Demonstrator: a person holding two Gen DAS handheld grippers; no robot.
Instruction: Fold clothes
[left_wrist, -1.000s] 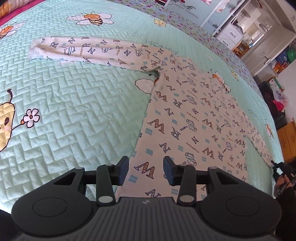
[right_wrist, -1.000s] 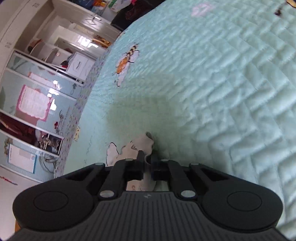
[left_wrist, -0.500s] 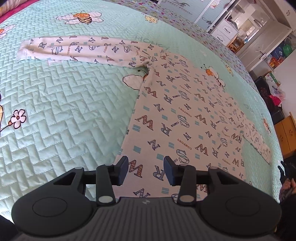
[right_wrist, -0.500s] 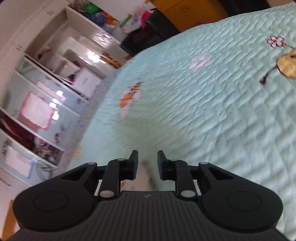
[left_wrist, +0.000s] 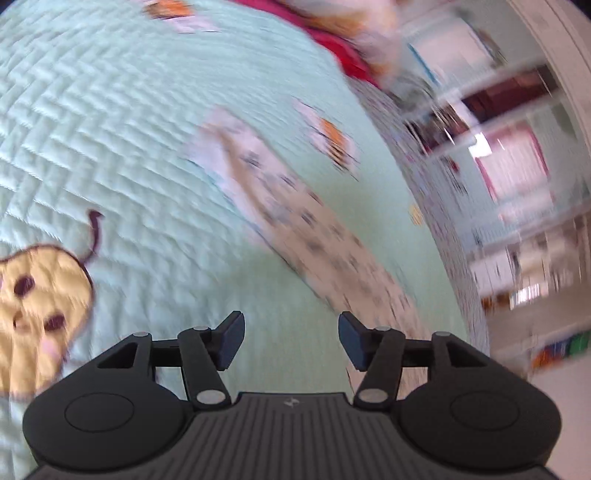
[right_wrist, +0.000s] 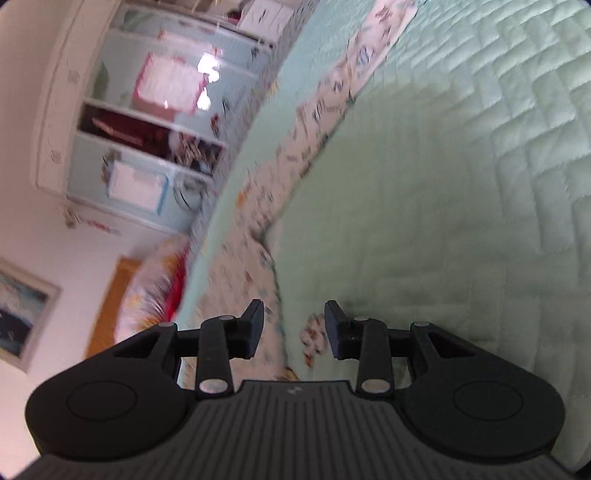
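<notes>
Clothes first: the one garment I could make out was a pale printed top (left_wrist: 295, 218), lying spread on the mint quilted bed (left_wrist: 110, 147), and both views were badly smeared with motion. From the left wrist view a long printed strip of it, which I took for a sleeve, ran diagonally across the quilt from upper left down toward the right finger of my left tool (left_wrist: 291, 338). From the right wrist view the same fabric (right_wrist: 314, 122) stretched away up the frame along the bed's edge, with a wider part lying close in front of my right tool (right_wrist: 294, 330).

As for progress, I judged we were barely started. The cloth I could see lay out flat with no crease or doubled layer I could pick out, though the blur hid plenty. Sleeves and body all looked left to fold.

Left tool: jaws well apart and opening, nothing between them but bare quilt; the fabric passed just beside the right finger, and I couldn't tell if it touched.

Right tool: jaws apart and opening too. Printed cloth lay beneath the gap, but the pads weren't pressing on it, so nothing was gripped.
</notes>
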